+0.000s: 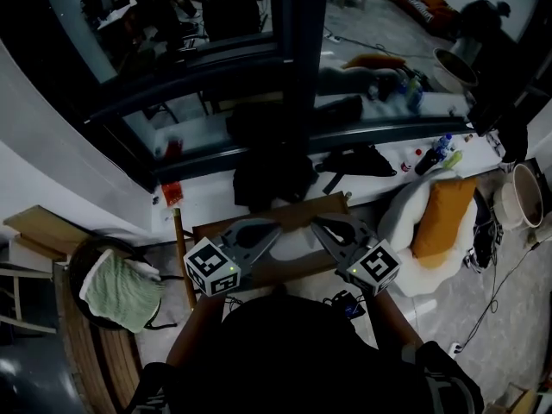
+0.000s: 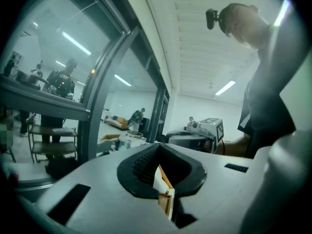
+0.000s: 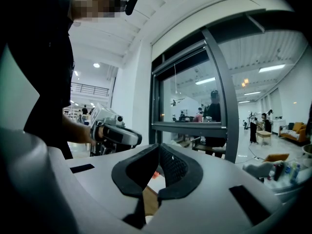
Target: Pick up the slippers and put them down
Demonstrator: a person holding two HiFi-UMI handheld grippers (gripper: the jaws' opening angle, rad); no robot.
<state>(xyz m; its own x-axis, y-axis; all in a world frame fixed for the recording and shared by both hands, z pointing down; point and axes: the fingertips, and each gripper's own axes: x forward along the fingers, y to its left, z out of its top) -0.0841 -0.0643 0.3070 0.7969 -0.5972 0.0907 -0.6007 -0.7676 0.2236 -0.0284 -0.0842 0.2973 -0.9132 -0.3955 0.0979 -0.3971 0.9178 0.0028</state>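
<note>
I cannot make out any slippers in these views. In the head view my left gripper [image 1: 276, 228] and my right gripper [image 1: 316, 224] are held level side by side in front of the person's body, their tips close together over a brown board [image 1: 293, 218]. Both are shut with nothing between the jaws. The left gripper view shows its dark pads [image 2: 141, 162] meeting at the tip [image 2: 158, 149], with the right gripper [image 2: 204, 129] beyond. In the right gripper view the pads [image 3: 173, 167] meet too [image 3: 158, 147], and the left gripper [image 3: 113, 131] appears at the left.
A dark-framed window [image 1: 293, 76] and a white ledge [image 1: 388, 166] with black bags and bottles lie ahead. A white fluffy cushion with an orange pillow [image 1: 442, 218] lies at the right. A basket with a green towel [image 1: 121, 290] stands at the left. A bucket [image 1: 522, 197] stands far right.
</note>
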